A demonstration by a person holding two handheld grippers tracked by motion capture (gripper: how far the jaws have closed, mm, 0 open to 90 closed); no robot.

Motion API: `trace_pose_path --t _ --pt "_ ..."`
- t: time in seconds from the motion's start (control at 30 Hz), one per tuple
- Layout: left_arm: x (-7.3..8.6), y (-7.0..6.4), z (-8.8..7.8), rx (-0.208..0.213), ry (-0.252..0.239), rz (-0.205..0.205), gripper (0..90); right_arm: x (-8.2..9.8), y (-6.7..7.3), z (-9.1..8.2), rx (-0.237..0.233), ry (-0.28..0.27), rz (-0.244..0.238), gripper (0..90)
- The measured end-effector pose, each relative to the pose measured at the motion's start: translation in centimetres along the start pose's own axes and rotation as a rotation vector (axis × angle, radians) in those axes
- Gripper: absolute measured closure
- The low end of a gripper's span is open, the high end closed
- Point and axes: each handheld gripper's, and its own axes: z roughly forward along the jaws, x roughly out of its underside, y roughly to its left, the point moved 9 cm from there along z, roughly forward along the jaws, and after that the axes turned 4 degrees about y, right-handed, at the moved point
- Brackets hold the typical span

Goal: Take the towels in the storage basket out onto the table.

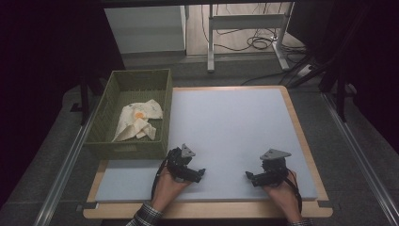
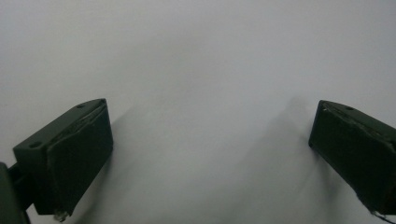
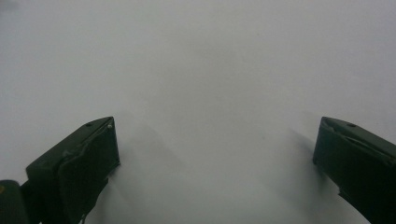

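The bench (image 1: 301, 136) has a light wooden top, most of it covered by a pale blue-grey mat (image 1: 226, 132). It stands on a grey carpeted floor (image 1: 357, 188), with metal rails (image 1: 66, 165) running along the floor on both sides. Beyond the far edge, a white cabinet (image 1: 146, 28) stands at the left, and beside it the pale metal legs of a desk frame (image 1: 244, 23) rest on a lighter floor where black cables (image 1: 259, 43) lie in loose coils. Dark curtains (image 1: 47, 56) close off the left and right sides of the room. The light is dim, brightest over the far floor.
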Motion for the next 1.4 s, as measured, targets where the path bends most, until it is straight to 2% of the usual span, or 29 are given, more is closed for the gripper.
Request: trace_pose_path --t 0.13,0.47,0.73,0.83,1.03,1.4 --pt "-0.1 -0.1 -0.1 0.002 0.009 0.007 0.5 0.0 0.0 0.0 0.000 -0.001 0.000 0.3" --pt "-1.1 -0.8 -0.2 0.055 0.011 0.033 1.9 0.0 0.0 0.0 0.000 -0.001 0.000 0.3" --pt "-2.9 -1.3 -1.0 0.075 0.009 0.067 2.9 0.0 0.0 0.0 0.000 -0.002 0.000 0.3" --pt "-3.3 -1.5 -1.1 0.088 0.011 0.068 2.9 0.0 0.0 0.0 0.000 -0.002 0.000 0.3" --pt "-5.0 -2.0 -1.4 0.103 0.015 0.093 3.0 0.0 0.0 0.0 -0.001 -0.002 0.000 0.4" --pt "-7.7 -2.0 -2.5 0.124 0.020 0.112 3.1 0.0 0.0 0.0 -0.001 -0.001 0.000 0.4"
